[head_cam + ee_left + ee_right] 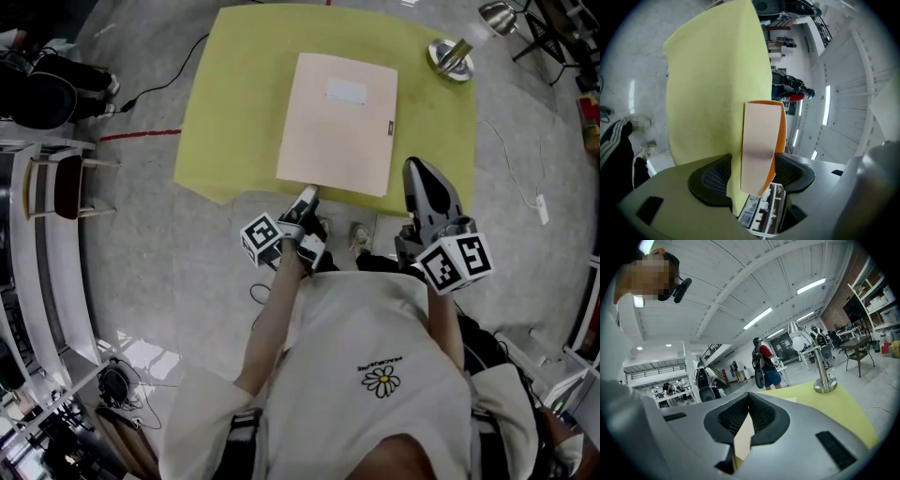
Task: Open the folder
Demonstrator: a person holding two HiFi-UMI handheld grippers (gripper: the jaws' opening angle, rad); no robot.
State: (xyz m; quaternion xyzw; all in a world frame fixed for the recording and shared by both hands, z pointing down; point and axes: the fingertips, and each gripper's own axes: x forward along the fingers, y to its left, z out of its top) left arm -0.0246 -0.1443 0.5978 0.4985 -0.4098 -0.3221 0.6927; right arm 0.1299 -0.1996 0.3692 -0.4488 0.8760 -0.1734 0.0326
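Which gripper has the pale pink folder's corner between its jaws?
The left gripper: its jaws stand apart on either side of the near left corner of the pale pink flat folder. The right gripper is shut, with nothing between its jaws.

Beige folder [339, 122], orange inside, yellow-green cloth [225, 103], silver lamp [452, 56]

Beige folder [339, 122], flat, seemingly closed

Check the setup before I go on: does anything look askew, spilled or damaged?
Nothing stands out. The folder lies flat and undamaged on the cloth, the lamp stands upright, and nothing is spilled. The folder's near left corner sits between the left gripper's open jaws.
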